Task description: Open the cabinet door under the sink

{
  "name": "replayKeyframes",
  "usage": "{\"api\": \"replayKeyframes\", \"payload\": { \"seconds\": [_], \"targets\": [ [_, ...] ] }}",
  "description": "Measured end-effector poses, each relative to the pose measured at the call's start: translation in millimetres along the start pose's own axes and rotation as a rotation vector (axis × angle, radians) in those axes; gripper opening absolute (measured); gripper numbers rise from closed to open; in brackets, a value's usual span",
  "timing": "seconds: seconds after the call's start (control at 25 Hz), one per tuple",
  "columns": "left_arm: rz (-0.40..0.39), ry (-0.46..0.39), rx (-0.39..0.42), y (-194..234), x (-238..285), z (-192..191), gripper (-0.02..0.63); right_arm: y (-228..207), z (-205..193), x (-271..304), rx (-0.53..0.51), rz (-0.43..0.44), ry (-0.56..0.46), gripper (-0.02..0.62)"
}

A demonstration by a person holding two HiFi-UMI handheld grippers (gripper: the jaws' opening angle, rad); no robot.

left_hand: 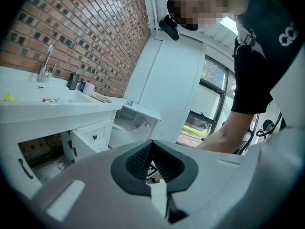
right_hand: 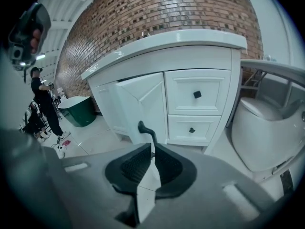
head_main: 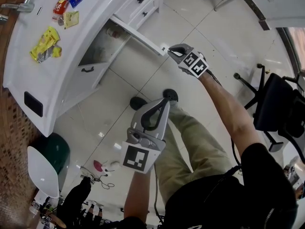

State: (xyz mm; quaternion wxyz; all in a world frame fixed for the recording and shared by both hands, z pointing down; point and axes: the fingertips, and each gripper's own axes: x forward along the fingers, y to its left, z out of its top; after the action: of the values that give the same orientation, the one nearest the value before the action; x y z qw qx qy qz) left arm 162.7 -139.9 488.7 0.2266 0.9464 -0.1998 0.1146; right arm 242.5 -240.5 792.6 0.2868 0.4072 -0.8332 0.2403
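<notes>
Right gripper view alone shows handle (right_hand: 144,129) between jaws.

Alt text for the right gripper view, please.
The right gripper is closed on the black handle of a white cabinet door, swung partly open under a white counter. Two drawers sit beside it; brick wall behind.

Only partial white letters, "co", show on the black shirt (left_hand: 257,80).
</notes>
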Motion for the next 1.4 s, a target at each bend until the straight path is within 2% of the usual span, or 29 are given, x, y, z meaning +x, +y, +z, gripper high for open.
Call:
{"api": "replayKeyframes", "payload": {
  "seconds": [0.24, 0.4, 0.52, 0.64, 0.8, 0.96, 1.16, 1.4],
  "targets": [
    [0.038, 0.002, 0.032, 1, -20, 19, 0.015, 15, -6, -57, 0.037, -0.051, -0.022, 0.012],
    [0.051, -0.006, 0.072, -11, -48, 36, 0.015, 61, 4, -103, 0.038, -0.049, -0.043, 0.006],
    [0.079, -0.033, 0.06, -19, -73, 47, 0.015, 81, 21, -138, 0.013, -0.063, -0.065, -0.008],
    [0.124, -0.034, 0.031, -27, -105, 42, 0.015, 95, 43, -168, 0.033, -0.09, -0.113, -0.008],
    [0.174, -0.066, 0.022, -48, -155, 36, 0.015, 127, 74, -208, -0.004, -0.109, -0.174, -0.008],
    [0.224, -0.123, 0.035, -79, -212, 36, 0.015, 183, 96, -242, -0.047, -0.095, -0.23, -0.008],
    [0.307, -0.184, 0.014, -123, -285, 17, 0.015, 276, 114, -280, -0.118, -0.04, -0.301, -0.008],
    [0.374, -0.262, -0.068, -164, -344, -35, 0.015, 370, 131, -324, -0.23, 0.02, -0.369, -0.008]
  ]
}}
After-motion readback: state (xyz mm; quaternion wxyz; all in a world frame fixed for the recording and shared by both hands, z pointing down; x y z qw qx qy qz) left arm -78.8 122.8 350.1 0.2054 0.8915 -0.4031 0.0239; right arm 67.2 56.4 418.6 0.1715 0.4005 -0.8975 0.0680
